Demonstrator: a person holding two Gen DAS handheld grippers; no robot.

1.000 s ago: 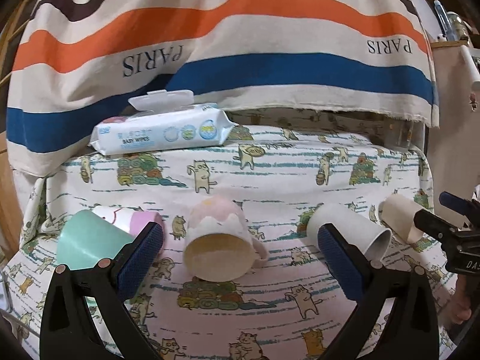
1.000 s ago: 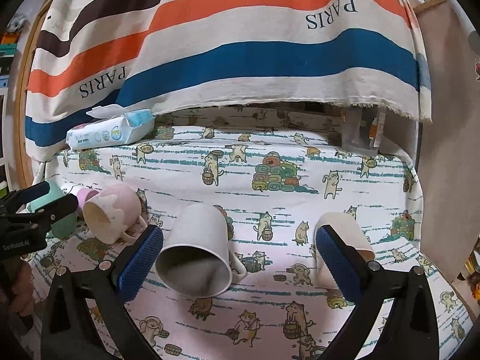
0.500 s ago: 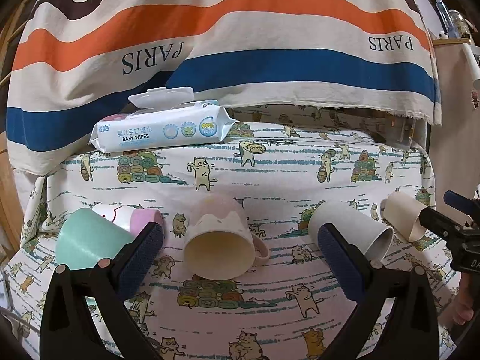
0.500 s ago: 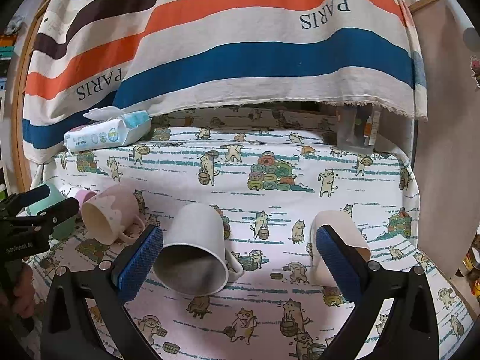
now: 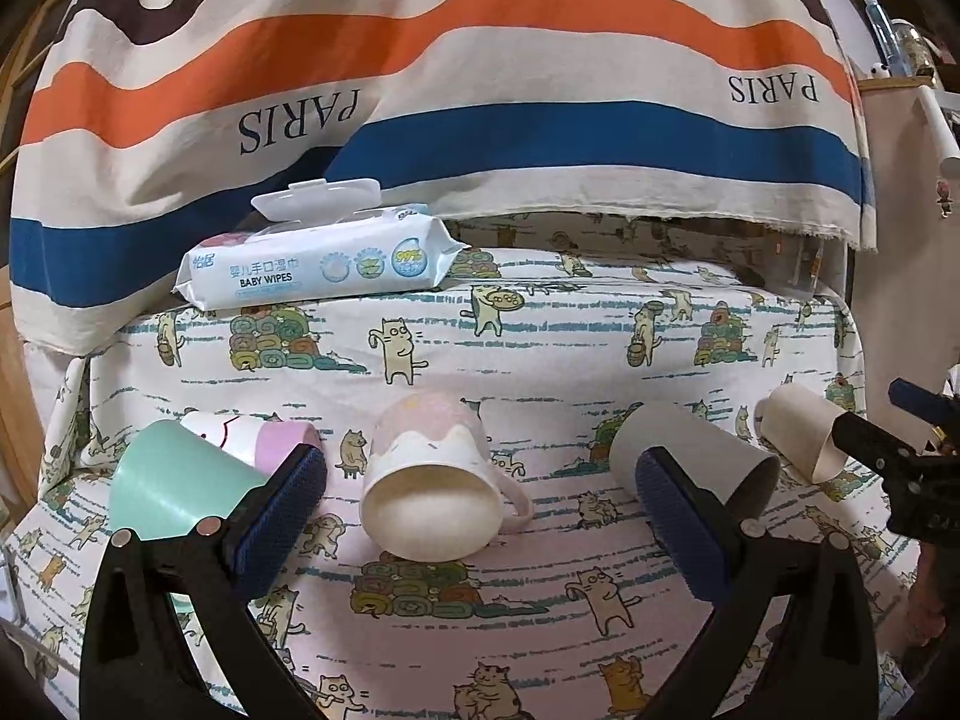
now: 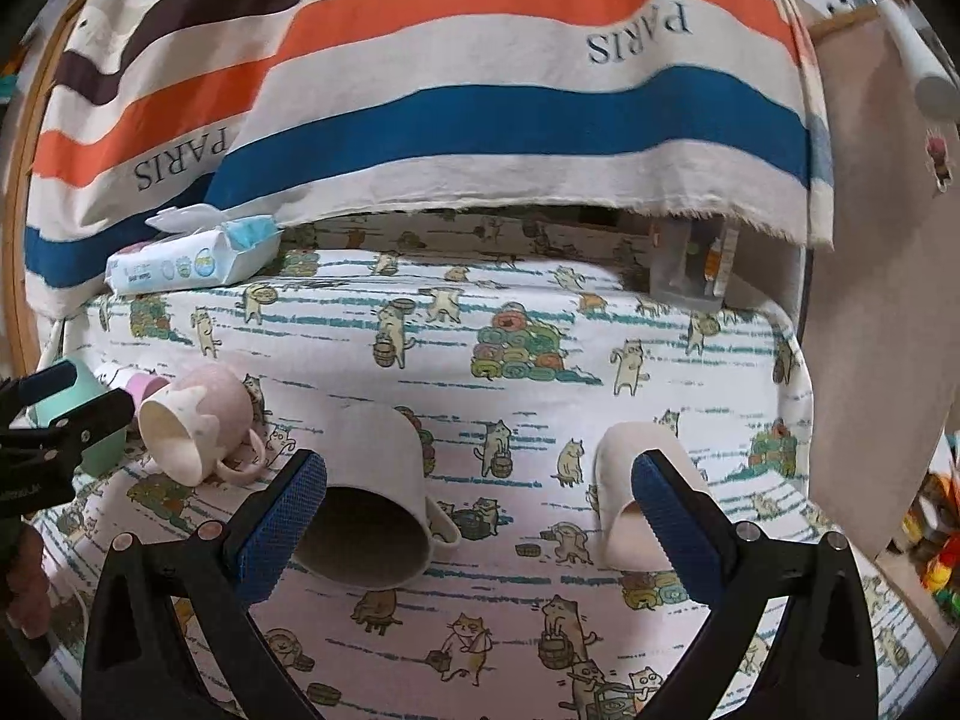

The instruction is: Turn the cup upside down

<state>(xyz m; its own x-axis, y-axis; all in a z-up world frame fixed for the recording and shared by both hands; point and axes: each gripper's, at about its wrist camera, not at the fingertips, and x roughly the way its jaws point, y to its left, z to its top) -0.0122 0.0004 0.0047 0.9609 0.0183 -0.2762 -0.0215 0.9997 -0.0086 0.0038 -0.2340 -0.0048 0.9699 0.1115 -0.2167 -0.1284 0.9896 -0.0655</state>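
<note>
I have not turned any cup over yet, so I think the whole job is still to do. My left gripper [image 5: 480, 510] is wide open and holds nothing, and the pink and white mug [image 5: 429, 489] lies on its side right between its two blue pads, with its mouth facing me and its handle sticking out to the right. My right gripper [image 6: 477, 516] is wide open too and holds nothing. The white mug [image 6: 375, 504] lies on its side just by its left pad, and a cream cup [image 6: 636, 498] lies on its side by the right pad. Over on the left a mint green cup [image 5: 171, 489] and a small pink and white cup [image 5: 252, 438] are tipped over, touching each other. All five sit on the cat cloth [image 5: 540, 348]. A pack of baby wipes [image 5: 318, 261] is far at the back. Next I would need to close on one mug, lift it, and set it down on its mouth.
</note>
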